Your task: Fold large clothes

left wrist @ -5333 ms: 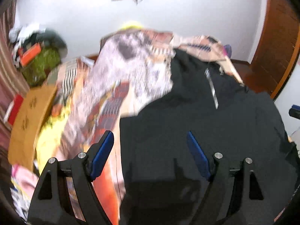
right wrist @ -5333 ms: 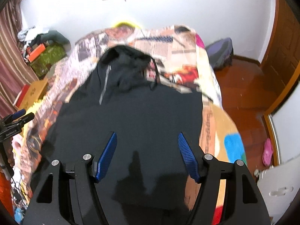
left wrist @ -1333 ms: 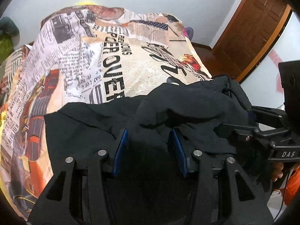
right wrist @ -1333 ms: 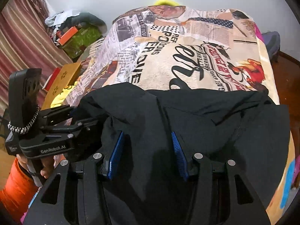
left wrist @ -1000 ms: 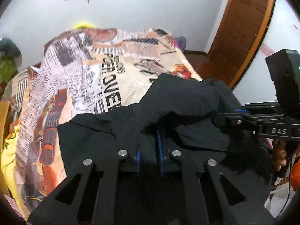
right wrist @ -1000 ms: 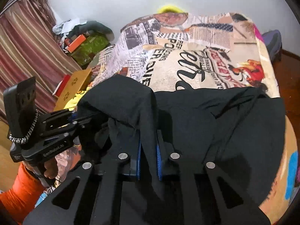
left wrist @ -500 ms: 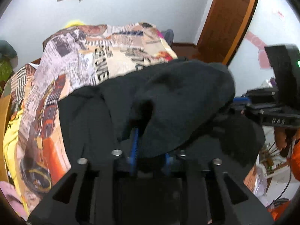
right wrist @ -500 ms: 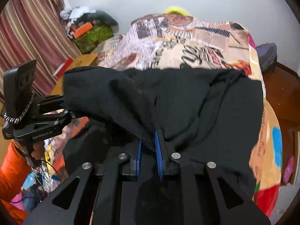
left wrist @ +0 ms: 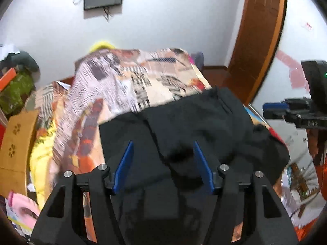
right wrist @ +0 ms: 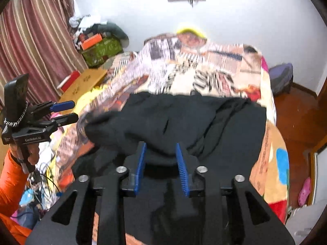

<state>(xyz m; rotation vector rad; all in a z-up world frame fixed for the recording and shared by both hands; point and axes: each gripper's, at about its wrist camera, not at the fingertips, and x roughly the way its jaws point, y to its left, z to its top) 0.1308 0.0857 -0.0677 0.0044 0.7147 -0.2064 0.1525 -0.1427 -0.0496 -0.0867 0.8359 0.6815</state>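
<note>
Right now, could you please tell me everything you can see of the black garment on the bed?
The black garment is a large, soft, matte piece that looks like thick knit or fleece. It lies bunched on the patterned bedspread near the foot of the bed, one part doubled over the rest in a rounded fold, with loose creases at its right side. Its near edge runs under both grippers' view. The left gripper and right gripper are both open above it; whether their fingers touch the cloth is unclear.
</note>
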